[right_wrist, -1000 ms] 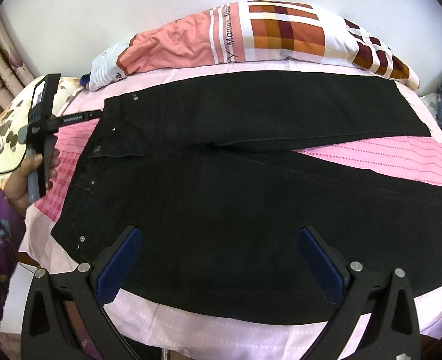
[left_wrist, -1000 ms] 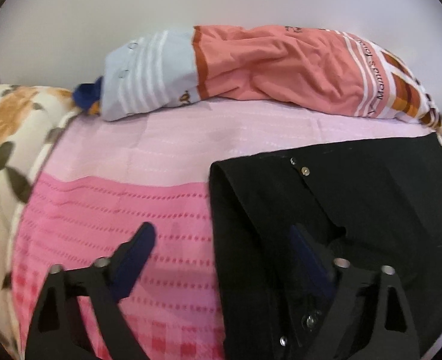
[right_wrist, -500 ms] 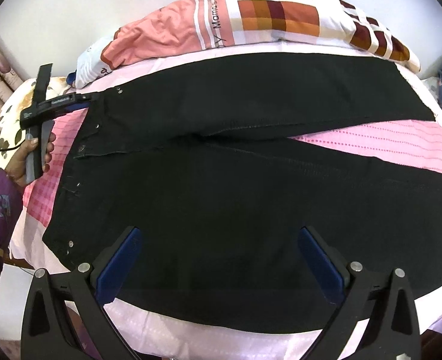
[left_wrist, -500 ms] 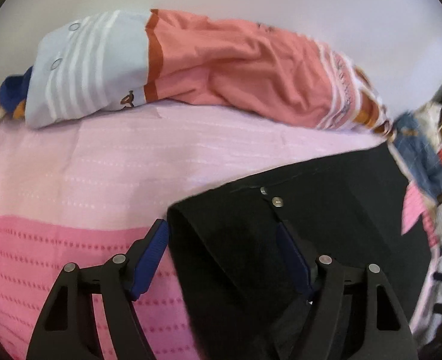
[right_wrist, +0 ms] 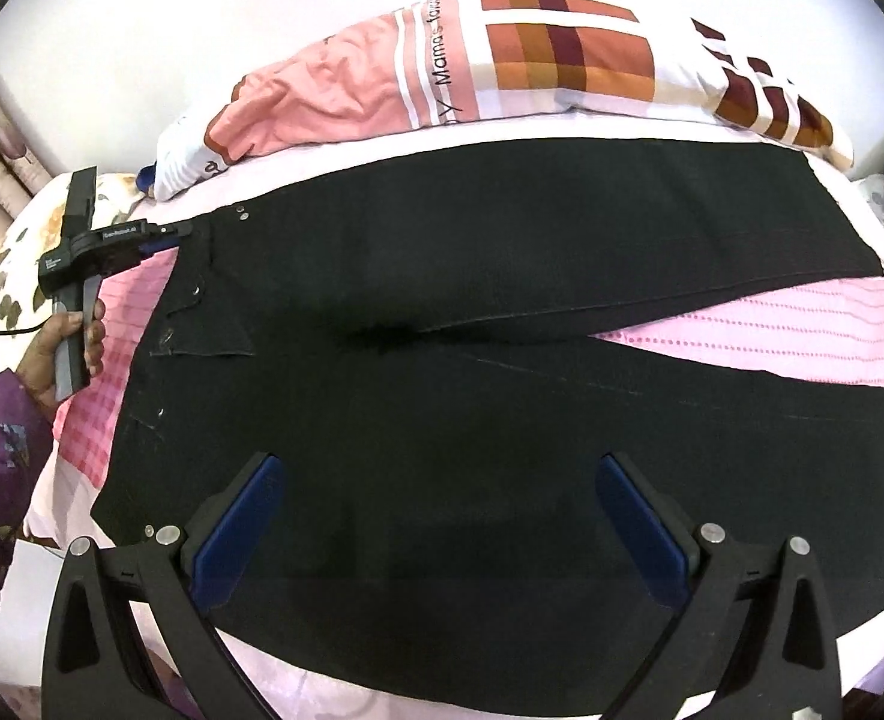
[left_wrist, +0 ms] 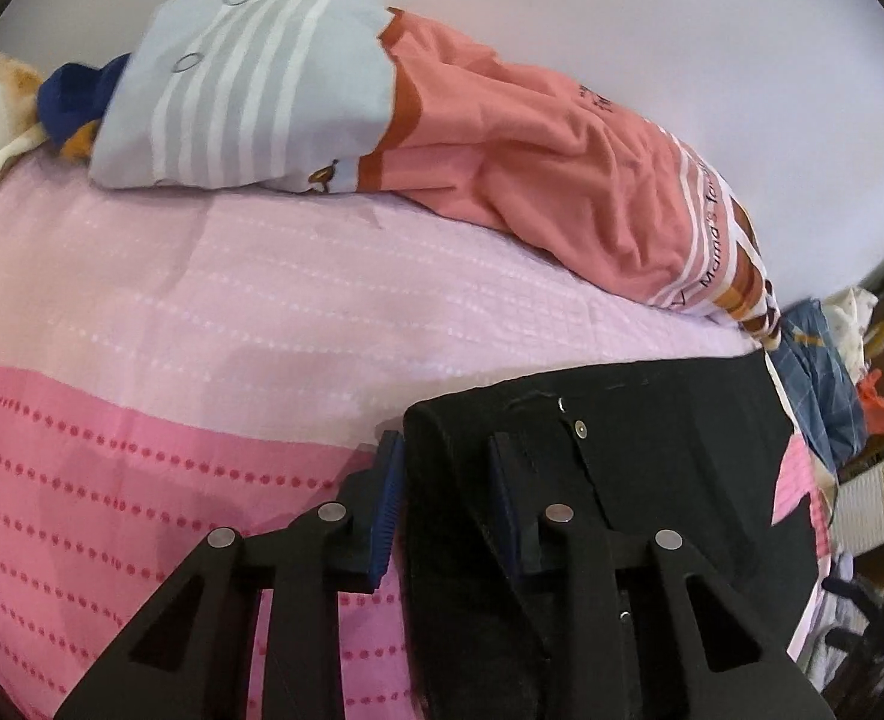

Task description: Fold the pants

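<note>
Black pants (right_wrist: pixel 502 360) lie spread flat on the pink bedspread (right_wrist: pixel 802 324), waistband to the left, legs to the right. My left gripper (left_wrist: pixel 445 462) is shut on the far corner of the waistband (left_wrist: pixel 442 426); the cloth fills the gap between its blue pads. It also shows in the right wrist view (right_wrist: pixel 171 237) at the waist's upper left corner. My right gripper (right_wrist: pixel 435 486) is wide open and empty, above the near leg at the front of the bed.
A long pink, blue and checked pillow (right_wrist: pixel 502 60) lies along the wall behind the pants. A floral pillow (right_wrist: pixel 15 252) sits at the left. Clothes and clutter (left_wrist: pixel 826 372) lie beyond the bed's right end.
My left gripper has moved forward onto the waistband corner and closed on it. The right gripper has drifted slightly and stays open.
</note>
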Tool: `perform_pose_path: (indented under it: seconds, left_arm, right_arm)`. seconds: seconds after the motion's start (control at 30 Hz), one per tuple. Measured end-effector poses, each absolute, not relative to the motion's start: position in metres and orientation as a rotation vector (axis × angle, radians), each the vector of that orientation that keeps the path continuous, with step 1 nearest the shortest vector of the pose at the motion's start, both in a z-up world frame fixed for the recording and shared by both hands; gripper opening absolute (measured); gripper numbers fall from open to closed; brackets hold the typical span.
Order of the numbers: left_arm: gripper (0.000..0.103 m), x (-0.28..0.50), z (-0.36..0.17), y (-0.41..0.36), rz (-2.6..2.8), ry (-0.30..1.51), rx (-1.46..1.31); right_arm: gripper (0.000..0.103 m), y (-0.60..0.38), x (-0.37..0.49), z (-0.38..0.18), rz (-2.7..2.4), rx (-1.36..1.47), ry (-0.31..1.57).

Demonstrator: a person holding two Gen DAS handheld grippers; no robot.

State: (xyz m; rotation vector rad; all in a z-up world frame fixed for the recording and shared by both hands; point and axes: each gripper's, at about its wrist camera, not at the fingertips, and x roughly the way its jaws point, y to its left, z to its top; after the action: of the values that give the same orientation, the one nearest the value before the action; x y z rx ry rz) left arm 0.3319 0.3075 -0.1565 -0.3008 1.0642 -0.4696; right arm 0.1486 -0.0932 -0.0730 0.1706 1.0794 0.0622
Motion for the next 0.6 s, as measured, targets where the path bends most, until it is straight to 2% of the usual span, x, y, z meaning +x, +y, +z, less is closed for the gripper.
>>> perform_pose_path:
  seconds: [0.1, 0.17, 0.23, 0.37, 0.5, 0.57, 0.6]
  left_arm:
    - [0.035, 0.341, -0.163, 0.311, -0.490, 1.088, -0.305]
    - [0.052, 0.345, -0.164, 0.314, -0.471, 1.082, -0.308]
    - [0.056, 0.348, -0.164, 0.321, -0.471, 1.062, -0.349]
    - [0.056, 0.348, -0.167, 0.308, -0.542, 1.085, -0.315]
    - [0.048, 0.336, -0.163, 0.278, -0.550, 1.086, -0.131]
    - [0.021, 0.335, -0.158, 0.286, -0.531, 1.079, -0.202]
    - [0.019, 0.334, -0.155, 0.288, -0.528, 1.063, -0.221]
  right_arm:
    - [0.103, -0.091, 0.149, -0.078, 0.074, 0.178, 1.096]
    - [0.103, -0.090, 0.150, -0.082, 0.078, 0.177, 1.106]
    - [0.103, -0.088, 0.148, -0.084, 0.085, 0.179, 1.112]
    - [0.103, -0.084, 0.149, -0.086, 0.093, 0.167, 1.116]
    - [0.103, -0.084, 0.152, -0.085, 0.090, 0.171, 1.116]
    - [0.103, -0.085, 0.155, -0.083, 0.091, 0.165, 1.109]
    - [0.103, -0.085, 0.157, -0.081, 0.092, 0.159, 1.101]
